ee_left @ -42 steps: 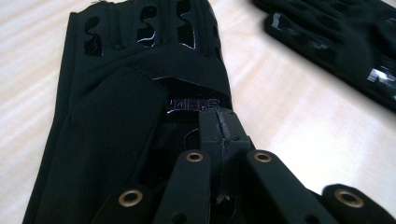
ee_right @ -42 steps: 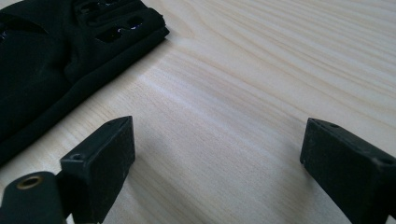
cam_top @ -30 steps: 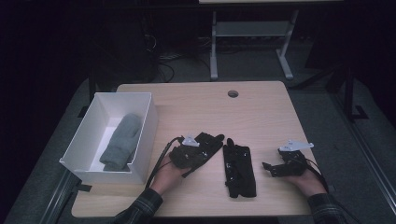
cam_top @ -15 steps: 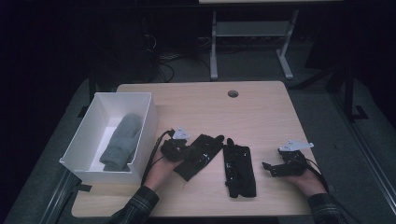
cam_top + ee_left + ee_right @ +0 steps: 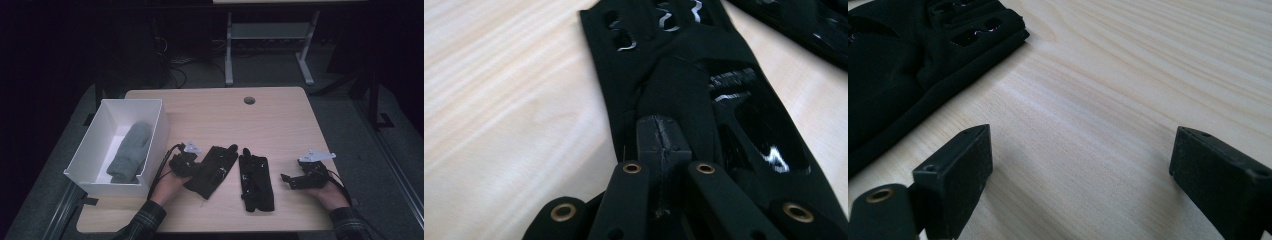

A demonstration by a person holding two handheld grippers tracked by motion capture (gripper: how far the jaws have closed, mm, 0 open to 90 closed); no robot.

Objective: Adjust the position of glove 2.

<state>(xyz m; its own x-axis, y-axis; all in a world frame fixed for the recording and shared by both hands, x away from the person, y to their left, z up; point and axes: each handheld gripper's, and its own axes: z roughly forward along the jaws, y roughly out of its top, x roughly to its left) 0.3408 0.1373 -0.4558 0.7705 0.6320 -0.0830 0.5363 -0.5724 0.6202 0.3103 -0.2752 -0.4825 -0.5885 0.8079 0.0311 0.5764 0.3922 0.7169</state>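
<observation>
Item: flat black fabric glove with glossy printed patches, lying on the pale wood-grain table just right of the white open-topped rectangular box, its fingers pointing away from the person. The box already holds a grey knitted mitten.

Left gripper: jaws fully closed, pads meeting on a pinched fold of the black glove's cuff end; the fabric rises in a small tent at the tips.

Companion item: second black glove of the same make, flat on the table just right of the first, apart from it by a narrow strip of wood.

Right gripper: resting on the table near the second glove's right edge, jaws wide apart with bare table between them, holding nothing.

Handling note, as a judgement: the step in hand appears to be carrying the pinched glove to the box. The grip takes only a fold near one end, so the glove will likely hang limp; it should be lifted high enough to clear the box wall and released over the free space beside the mitten.

Markings: silvery squiggles and a patch of small print show on the glove in the left gripper view; none is legible, and no brand can be read
</observation>
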